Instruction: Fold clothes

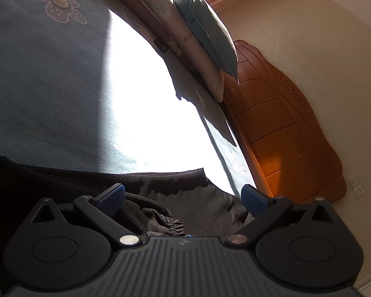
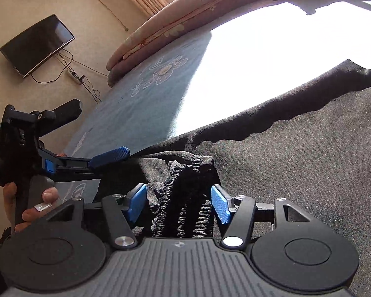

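Only the right wrist view shows a hand (image 2: 29, 205) holding the left gripper (image 2: 111, 157) at 9 o'clock, and a television (image 2: 37, 44) at 10. The right gripper (image 2: 179, 204) has fingers half open around the gathered waistband (image 2: 183, 210) of the black garment (image 1: 185, 205) on the bed (image 1: 49, 86), contact unclear. The left fingers are wide open, empty.

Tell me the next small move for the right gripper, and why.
Probably close the right gripper on the bunched elastic waistband: the band sits between its blue pads with gaps at both sides, so it isn't gripped yet.
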The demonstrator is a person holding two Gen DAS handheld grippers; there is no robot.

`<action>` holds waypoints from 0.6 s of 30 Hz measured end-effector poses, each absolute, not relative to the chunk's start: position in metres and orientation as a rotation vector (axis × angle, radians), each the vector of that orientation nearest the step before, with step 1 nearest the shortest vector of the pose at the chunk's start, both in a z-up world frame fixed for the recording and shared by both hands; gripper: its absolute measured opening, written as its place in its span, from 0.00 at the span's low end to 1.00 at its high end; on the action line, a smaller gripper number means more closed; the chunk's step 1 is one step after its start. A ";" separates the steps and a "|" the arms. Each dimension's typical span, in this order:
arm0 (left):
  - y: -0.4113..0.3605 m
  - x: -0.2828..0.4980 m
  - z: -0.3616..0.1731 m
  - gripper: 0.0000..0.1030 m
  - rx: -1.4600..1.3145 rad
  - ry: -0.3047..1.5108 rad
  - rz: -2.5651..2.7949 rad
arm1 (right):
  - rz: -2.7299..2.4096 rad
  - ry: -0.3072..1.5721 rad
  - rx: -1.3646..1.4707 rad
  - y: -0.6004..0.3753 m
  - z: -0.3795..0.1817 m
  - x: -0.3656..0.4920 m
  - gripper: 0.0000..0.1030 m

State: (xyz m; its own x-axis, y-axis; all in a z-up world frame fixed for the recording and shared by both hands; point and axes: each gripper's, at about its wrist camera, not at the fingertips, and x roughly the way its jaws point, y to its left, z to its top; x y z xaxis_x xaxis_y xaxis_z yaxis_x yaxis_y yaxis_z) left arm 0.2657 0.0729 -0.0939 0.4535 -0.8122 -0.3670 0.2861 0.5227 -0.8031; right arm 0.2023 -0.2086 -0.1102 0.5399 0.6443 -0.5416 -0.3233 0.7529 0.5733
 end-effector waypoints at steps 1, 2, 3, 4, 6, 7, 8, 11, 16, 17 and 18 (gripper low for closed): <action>0.073 0.266 -0.094 0.97 -0.734 0.836 -0.758 | 0.591 0.788 0.402 -0.207 -0.107 0.198 0.56; 0.073 0.266 -0.094 0.97 -0.736 0.837 -0.757 | 0.591 0.772 0.365 -0.203 -0.104 0.193 0.56; 0.073 0.266 -0.095 0.97 -0.737 0.837 -0.756 | 0.590 0.757 0.327 -0.199 -0.101 0.189 0.56; 0.073 0.266 -0.095 0.97 -0.738 0.837 -0.756 | 0.583 0.750 0.277 -0.194 -0.100 0.185 0.56; 0.072 0.266 -0.095 0.97 -0.737 0.840 -0.754 | 0.575 0.759 0.202 -0.183 -0.100 0.180 0.57; 0.072 0.266 -0.095 0.97 -0.735 0.842 -0.753 | 0.587 0.761 0.220 -0.183 -0.100 0.180 0.58; 0.072 0.266 -0.095 0.97 -0.734 0.843 -0.753 | 0.599 0.763 0.239 -0.184 -0.099 0.179 0.58; 0.072 0.266 -0.095 0.97 -0.733 0.843 -0.753 | 0.634 0.768 0.296 -0.185 -0.097 0.179 0.59; 0.072 0.265 -0.095 0.97 -0.736 0.842 -0.750 | 0.617 0.807 0.386 -0.189 -0.101 0.192 0.59; 0.073 0.265 -0.095 0.97 -0.735 0.842 -0.751 | 0.616 0.815 0.431 -0.192 -0.104 0.197 0.59; 0.073 0.265 -0.095 0.97 -0.735 0.841 -0.752 | 0.617 0.828 0.483 -0.196 -0.107 0.201 0.59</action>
